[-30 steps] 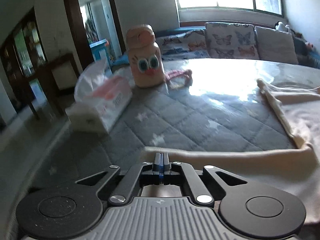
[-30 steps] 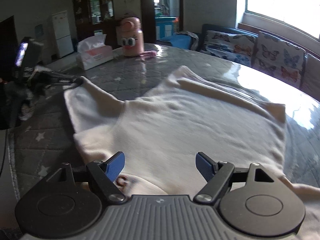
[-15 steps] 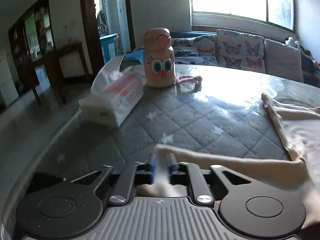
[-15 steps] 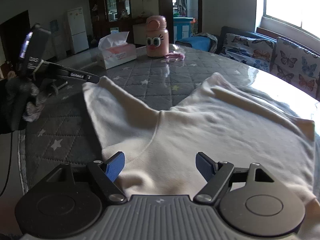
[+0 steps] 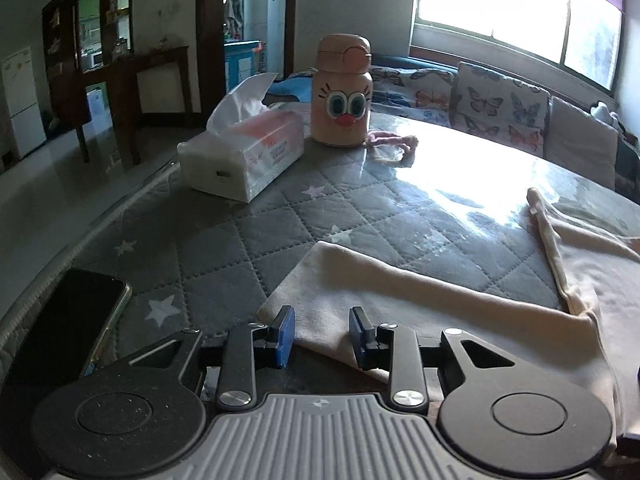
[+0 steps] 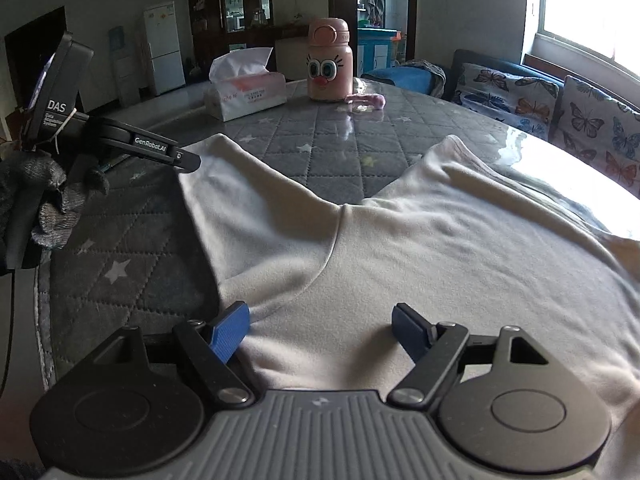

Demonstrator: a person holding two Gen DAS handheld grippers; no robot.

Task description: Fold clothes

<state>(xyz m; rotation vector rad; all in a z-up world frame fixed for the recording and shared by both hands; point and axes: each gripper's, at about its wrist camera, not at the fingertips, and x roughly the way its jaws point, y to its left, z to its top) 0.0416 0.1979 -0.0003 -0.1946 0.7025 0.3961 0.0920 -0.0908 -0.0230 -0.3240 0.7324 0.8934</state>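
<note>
A cream long-sleeved garment (image 6: 420, 240) lies spread flat on the grey quilted table. One sleeve (image 5: 400, 292) stretches out to the left, its cuff end lying between the fingers of my left gripper (image 5: 322, 330), which is open and holds nothing. My right gripper (image 6: 320, 326) is open wide just above the body of the garment near the front edge. The left gripper also shows in the right wrist view (image 6: 188, 162), at the sleeve's cuff.
A tissue box (image 5: 244, 156), a pink cartoon-face bottle (image 5: 343, 92) and a pink cord (image 5: 394, 146) stand at the far side. A dark phone (image 5: 68, 320) lies at the left table edge. A sofa with butterfly cushions (image 6: 560, 108) is behind.
My left gripper was shut on the sleeve cuff; it has opened and let go, and the sleeve now lies flat. The right gripper stayed open and shifted slightly over the garment.
</note>
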